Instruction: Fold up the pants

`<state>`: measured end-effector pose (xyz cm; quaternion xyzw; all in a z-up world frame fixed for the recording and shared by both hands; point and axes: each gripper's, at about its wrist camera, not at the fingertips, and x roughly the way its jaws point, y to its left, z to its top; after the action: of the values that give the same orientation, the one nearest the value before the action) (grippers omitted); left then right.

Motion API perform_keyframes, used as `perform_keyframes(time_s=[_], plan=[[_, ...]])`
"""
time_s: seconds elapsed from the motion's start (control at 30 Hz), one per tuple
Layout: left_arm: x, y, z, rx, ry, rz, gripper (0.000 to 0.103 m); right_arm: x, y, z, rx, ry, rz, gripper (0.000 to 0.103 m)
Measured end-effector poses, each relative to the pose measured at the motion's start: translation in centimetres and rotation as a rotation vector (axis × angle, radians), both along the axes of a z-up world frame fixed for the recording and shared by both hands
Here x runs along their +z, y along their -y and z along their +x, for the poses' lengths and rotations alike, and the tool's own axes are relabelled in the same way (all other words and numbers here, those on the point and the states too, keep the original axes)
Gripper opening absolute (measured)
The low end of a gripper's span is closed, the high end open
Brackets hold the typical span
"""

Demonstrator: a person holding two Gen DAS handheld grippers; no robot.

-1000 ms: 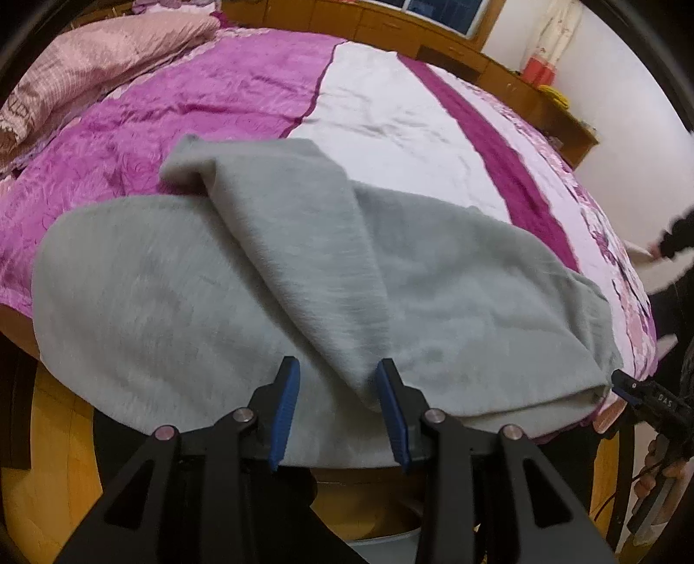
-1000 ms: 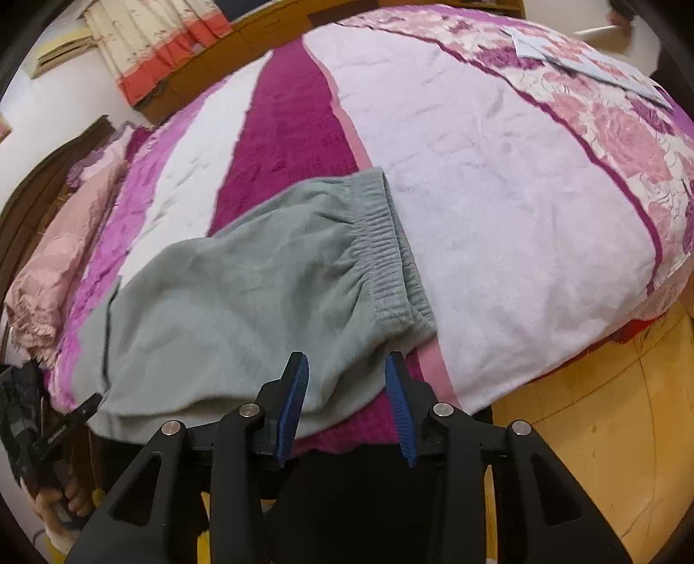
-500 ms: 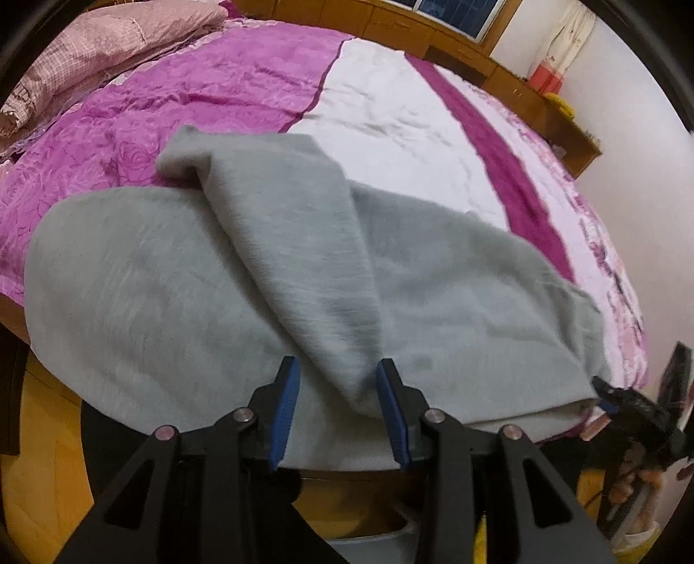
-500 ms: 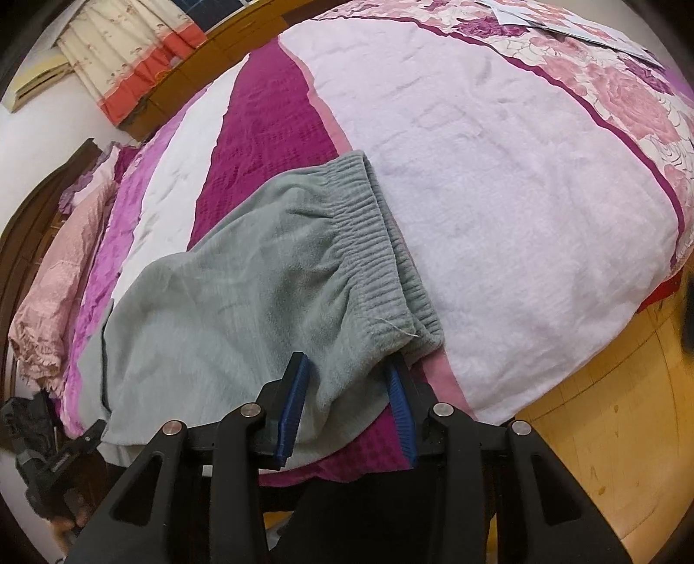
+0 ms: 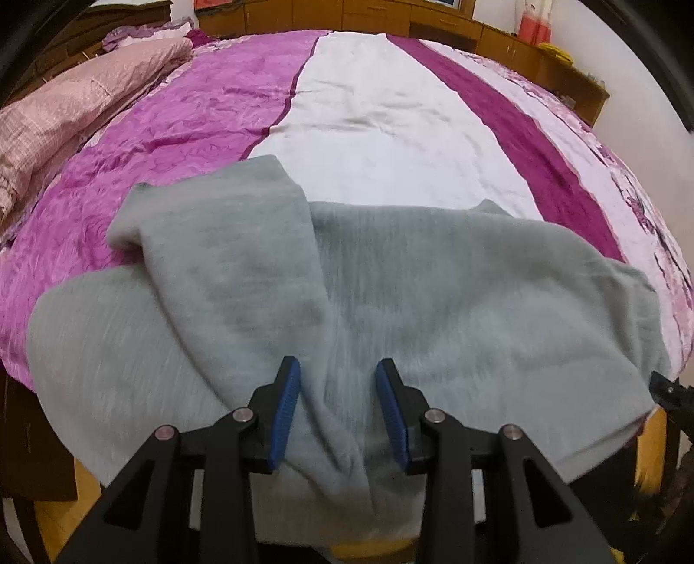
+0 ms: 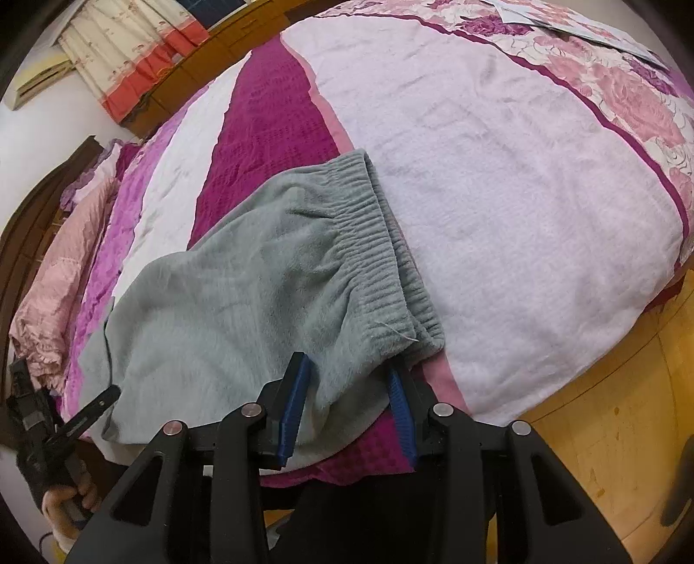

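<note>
Grey fleece pants (image 5: 433,312) lie across the near edge of the bed, with one leg (image 5: 225,251) folded back diagonally over the rest. My left gripper (image 5: 338,405) hovers open low over the pants, and the fold's ridge runs loosely between its blue pads. In the right wrist view the ribbed waistband (image 6: 381,251) ends at a corner by my right gripper (image 6: 347,403). That gripper is open too; loose cloth sits between its fingers and drapes over the right fingertip (image 6: 397,390). Neither pair of pads squeezes the cloth.
The bedspread (image 5: 368,108) is striped magenta, white and floral pink. A pink quilt (image 5: 65,108) is bunched at the far left. Wooden cabinets (image 5: 477,30) line the far wall. Yellow wood floor (image 6: 607,412) shows beyond the bed edge. Papers (image 6: 564,21) lie on the far corner.
The left gripper has moved in over the pants, so the folded leg now lies between its fingers. The waistband corner has come closer to the right gripper's fingers.
</note>
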<state>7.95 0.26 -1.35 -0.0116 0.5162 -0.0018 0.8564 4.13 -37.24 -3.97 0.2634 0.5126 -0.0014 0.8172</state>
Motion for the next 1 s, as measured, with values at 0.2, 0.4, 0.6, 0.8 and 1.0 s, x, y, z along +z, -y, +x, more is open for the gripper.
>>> perform_keyframes(time_s=[0.2,0.4,0.6,0.8,1.0], plan=[[0.7,-1.7,-0.5,0.014,0.034,-0.061,0.003,0.2,0.0,0.0,0.004,0.001,-0.014,0.027],[3.8,-4.8,-3.3,0.061,0.107,-0.132,0.002,1.4,0.3,-0.6,-0.016,0.045,-0.016,0.006],[5.3,-7.5,-6.0,0.102,0.138,-0.181,0.002,4.0,0.9,-1.2,-0.011,0.138,0.008,0.000],[5.4,-8.6,-7.4,0.115,0.142,-0.202,0.002,5.5,1.0,-1.9,0.003,0.180,-0.004,0.000],[4.7,-8.8,-8.8,0.109,0.118,-0.194,0.002,5.2,1.3,-2.7,0.004,0.166,-0.006,0.000]])
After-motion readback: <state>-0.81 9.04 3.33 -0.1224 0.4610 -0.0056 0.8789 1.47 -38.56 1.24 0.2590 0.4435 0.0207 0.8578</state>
